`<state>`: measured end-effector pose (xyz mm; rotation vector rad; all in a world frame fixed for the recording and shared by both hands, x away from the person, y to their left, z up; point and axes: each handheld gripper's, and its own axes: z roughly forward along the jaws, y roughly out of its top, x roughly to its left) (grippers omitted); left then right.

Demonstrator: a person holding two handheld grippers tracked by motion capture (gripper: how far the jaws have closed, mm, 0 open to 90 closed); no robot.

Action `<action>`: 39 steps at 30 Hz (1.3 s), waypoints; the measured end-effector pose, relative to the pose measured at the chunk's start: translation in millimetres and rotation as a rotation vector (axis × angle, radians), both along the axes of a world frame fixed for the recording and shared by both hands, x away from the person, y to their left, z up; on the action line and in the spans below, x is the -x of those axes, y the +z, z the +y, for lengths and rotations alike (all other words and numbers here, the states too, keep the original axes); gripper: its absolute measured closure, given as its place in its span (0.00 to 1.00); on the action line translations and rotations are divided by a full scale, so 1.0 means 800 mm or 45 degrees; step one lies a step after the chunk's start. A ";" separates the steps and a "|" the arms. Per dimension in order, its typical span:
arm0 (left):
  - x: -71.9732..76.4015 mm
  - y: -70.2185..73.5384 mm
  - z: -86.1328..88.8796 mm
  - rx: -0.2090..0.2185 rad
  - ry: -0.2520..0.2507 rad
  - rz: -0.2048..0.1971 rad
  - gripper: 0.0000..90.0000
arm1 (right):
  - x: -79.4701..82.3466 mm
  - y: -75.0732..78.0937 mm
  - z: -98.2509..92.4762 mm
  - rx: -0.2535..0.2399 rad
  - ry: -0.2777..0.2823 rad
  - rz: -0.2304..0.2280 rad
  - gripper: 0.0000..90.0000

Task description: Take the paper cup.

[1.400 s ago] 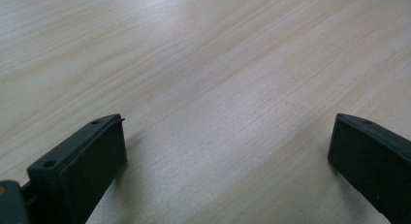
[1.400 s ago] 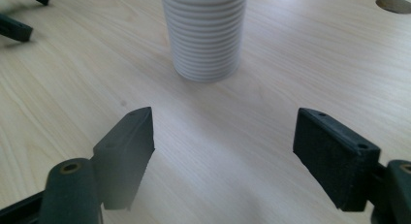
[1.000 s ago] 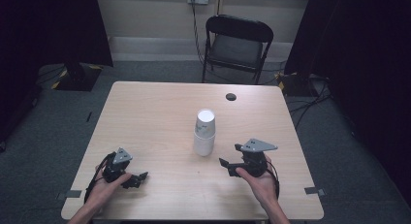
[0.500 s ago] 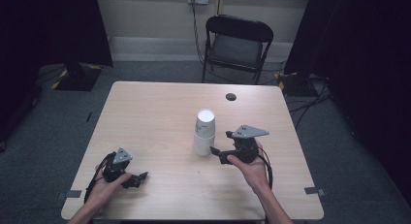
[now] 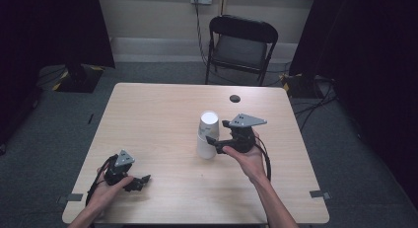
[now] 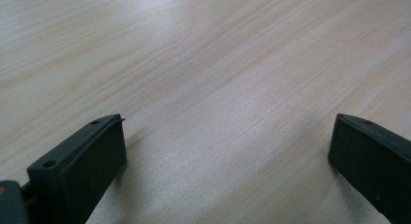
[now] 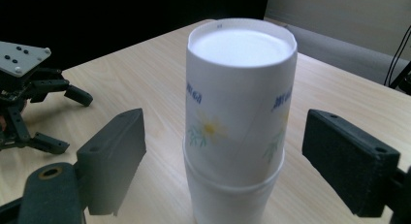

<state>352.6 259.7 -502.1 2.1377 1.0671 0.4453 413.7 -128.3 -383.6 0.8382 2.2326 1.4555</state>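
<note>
Now the right gripper (image 7: 223, 151) has its jaws wide, just been opening, one each side of the stacked paper cups (image 7: 237, 117), pads not touching. Cups stand upside down, top one nested over the lower, mid table (image 5: 162, 109). Left gripper (image 5: 140, 181) rests near the front-left edge, jaws wide w/ nothing between, well apart from cups.

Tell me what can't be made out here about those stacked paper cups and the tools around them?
- Cups: right gripper view's bottom edge cuts off their base; how many are nested is unclear.
- Blue print on the upper cup: blurred, unreadable.
- Dark round thing near the table's far edge: too small in the high view.
- Left gripper: high view too small to show its jaws' gap.
</note>
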 end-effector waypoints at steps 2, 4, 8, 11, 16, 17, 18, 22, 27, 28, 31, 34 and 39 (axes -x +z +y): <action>0.000 0.000 0.000 0.000 0.000 0.000 0.00 | -0.005 0.000 0.003 -0.012 0.005 -0.012 0.17; 0.000 0.000 0.000 0.000 -0.001 0.000 0.00 | -0.010 0.000 0.006 -0.015 0.004 -0.018 0.17; 0.000 0.000 0.001 0.000 -0.006 0.000 0.00 | -0.023 -0.002 0.010 -0.008 -0.002 -0.028 0.16; 0.000 0.000 0.001 0.000 -0.008 0.000 0.00 | -0.033 -0.007 0.015 0.004 0.006 -0.029 0.16; 0.000 0.000 0.001 0.001 -0.007 0.001 0.00 | -0.039 -0.010 0.021 -0.038 0.025 -0.033 0.16; 0.000 0.000 0.001 0.002 -0.008 0.000 0.00 | -0.041 -0.012 0.024 -0.034 0.028 -0.030 0.16; 0.000 0.000 0.001 0.002 -0.008 0.000 0.00 | -0.041 -0.013 0.025 -0.030 0.030 -0.033 0.16; 0.000 0.000 0.002 0.001 -0.013 0.001 0.00 | -0.043 -0.019 0.027 -0.041 0.033 -0.025 0.17; 0.000 0.000 0.002 0.000 -0.012 0.001 0.00 | -0.043 -0.022 0.025 -0.060 0.032 -0.018 0.19; 0.000 0.000 0.002 0.001 -0.013 0.001 0.00 | -0.043 -0.022 0.025 -0.063 0.035 -0.018 0.20; 0.000 0.000 0.002 0.000 -0.013 0.001 0.00 | -0.044 -0.021 0.024 -0.079 0.041 -0.021 0.23; 0.000 0.000 0.002 0.001 -0.013 0.001 0.00 | -0.045 -0.023 0.025 -0.066 0.051 -0.011 0.27; 0.000 0.000 0.002 0.001 -0.013 0.001 0.00 | -0.046 -0.027 0.028 -0.054 0.049 -0.005 0.30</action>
